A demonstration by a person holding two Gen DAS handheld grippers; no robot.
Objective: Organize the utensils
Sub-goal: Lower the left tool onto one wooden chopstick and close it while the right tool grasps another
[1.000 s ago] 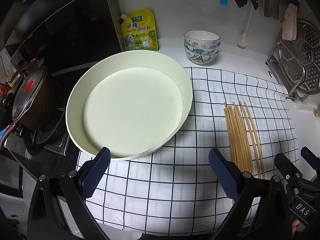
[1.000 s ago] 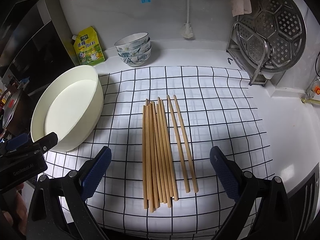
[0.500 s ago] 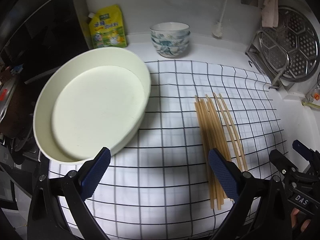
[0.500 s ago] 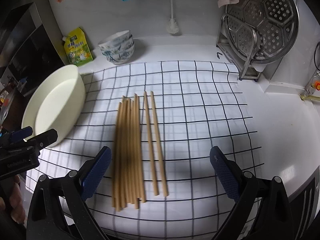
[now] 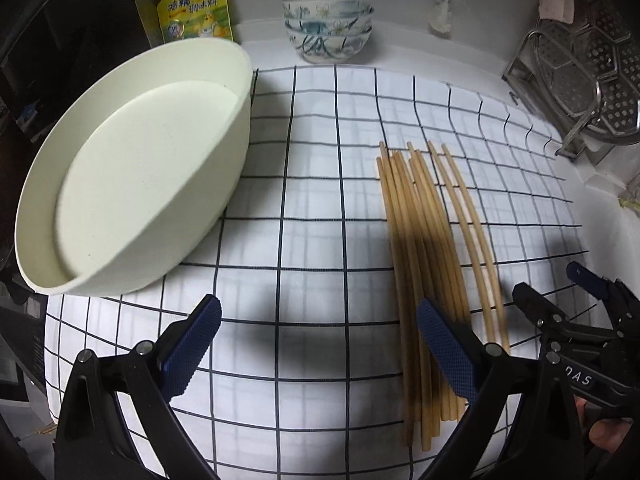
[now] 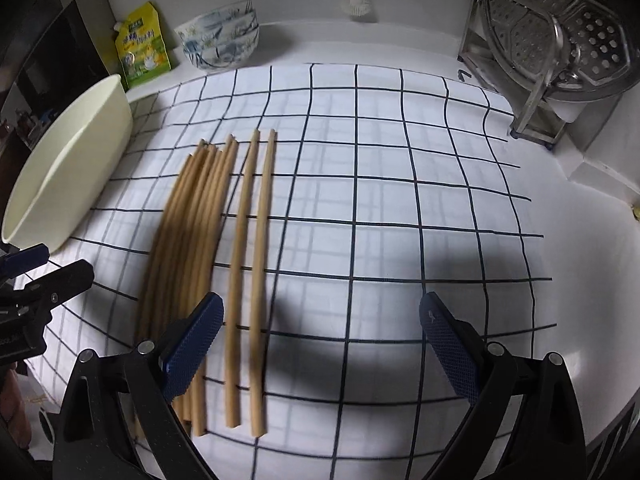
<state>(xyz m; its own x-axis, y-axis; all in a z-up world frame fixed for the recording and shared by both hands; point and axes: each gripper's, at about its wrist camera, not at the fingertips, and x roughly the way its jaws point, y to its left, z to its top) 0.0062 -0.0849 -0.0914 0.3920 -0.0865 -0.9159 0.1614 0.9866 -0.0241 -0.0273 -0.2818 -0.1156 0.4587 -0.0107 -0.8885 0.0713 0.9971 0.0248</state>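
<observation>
Several wooden chopsticks (image 5: pixel 424 248) (image 6: pixel 188 232) lie side by side on a white cloth with a black grid (image 5: pixel 320 208) (image 6: pixel 380 208). Two more chopsticks (image 6: pixel 252 264) lie slightly apart on their right. A big cream round tray (image 5: pixel 132 192) (image 6: pixel 68 168) rests on the cloth's left side. My left gripper (image 5: pixel 320 344) is open low over the cloth, its right finger above the bundle's near ends. My right gripper (image 6: pixel 320 340) is open too, its left finger above the bundle, the separate pair between the fingers. Each gripper's tip shows at the edge of the other's view.
Stacked patterned bowls (image 5: pixel 328 32) (image 6: pixel 218 42) and a yellow seasoning pouch (image 5: pixel 194 4) (image 6: pixel 142 46) stand at the back wall. A metal rack with a perforated steamer plate (image 5: pixel 592 80) (image 6: pixel 560 48) stands at the right. A dark stove area lies left of the tray.
Both grippers have dropped closer to the cloth and shifted right, so the chopsticks now lie at the fingers. Both stay open. The chopsticks and tray have not moved.
</observation>
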